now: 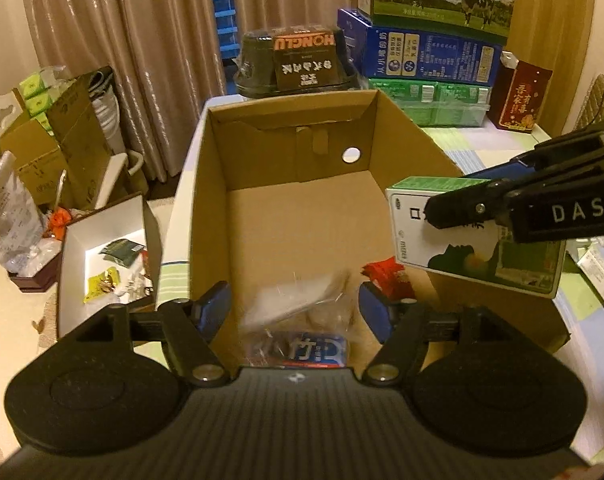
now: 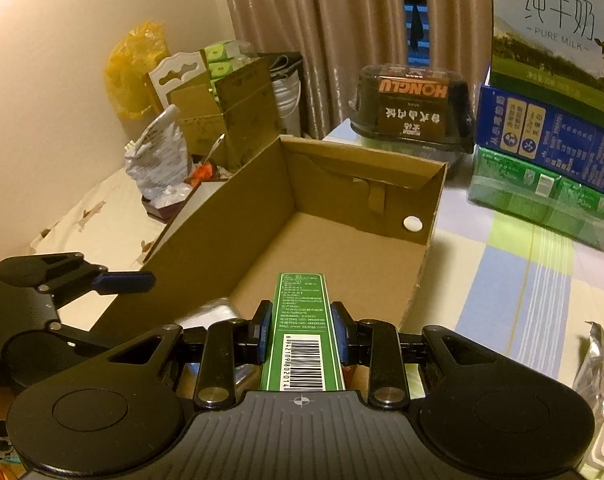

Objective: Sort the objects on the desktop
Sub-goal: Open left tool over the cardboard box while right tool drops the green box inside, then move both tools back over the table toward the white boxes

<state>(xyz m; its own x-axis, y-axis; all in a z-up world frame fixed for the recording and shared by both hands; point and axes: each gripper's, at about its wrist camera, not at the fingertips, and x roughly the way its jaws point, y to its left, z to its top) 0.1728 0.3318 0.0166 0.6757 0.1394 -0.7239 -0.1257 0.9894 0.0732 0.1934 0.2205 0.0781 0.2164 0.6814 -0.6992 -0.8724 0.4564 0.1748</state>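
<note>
Right gripper [image 2: 301,336]: jaws clamped on green carton [image 2: 302,336], held over near right rim of box [image 2: 205,216]. Left gripper [image 1: 293,308]: jaws wide apart, gripping nothing, above packets [image 1: 302,344] inside box.

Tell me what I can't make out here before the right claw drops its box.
- Green box front label: left wrist view, right claw covers the print.
- Clear packet contents: left wrist view, blurred.
- Blue pack: cut off by the left claw body.
- Cardboard box near floor: right wrist view, hidden behind the green box.
</note>
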